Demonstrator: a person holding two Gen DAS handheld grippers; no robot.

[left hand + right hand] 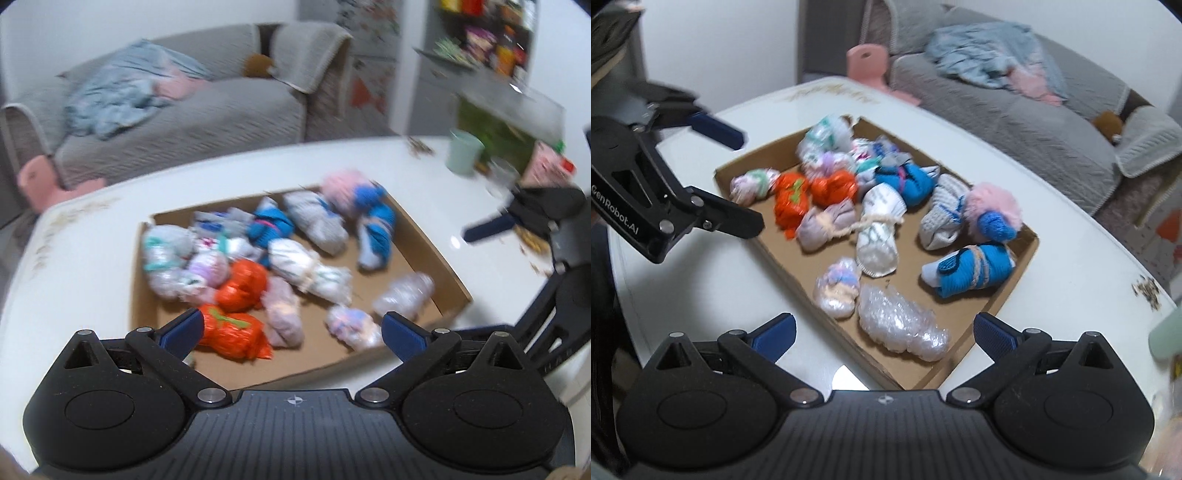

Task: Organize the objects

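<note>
A shallow cardboard tray [388,273] [997,306] lies on the white table and holds several wrapped bundles. Among them are two orange ones [236,336] [792,201], blue ones [269,225] [971,271], a pink fluffy one [343,188] [993,206], a white one tied with twine [877,236] and a bubble-wrap one [901,328] [402,293]. My left gripper [291,325] [748,182] hangs open over the tray's near-left edge, nothing between its pads. My right gripper [884,328] stands open above the bubble-wrap bundle without touching it; one of its blue fingers [487,225] shows at the right of the left wrist view.
The round white table [92,240] has bare surface around the tray. A mint cup [463,151] and small packets stand at its far right. Beyond it are a grey sofa [184,122] with a blue cloth, a pink stool [37,181] and a stocked shelf [491,44].
</note>
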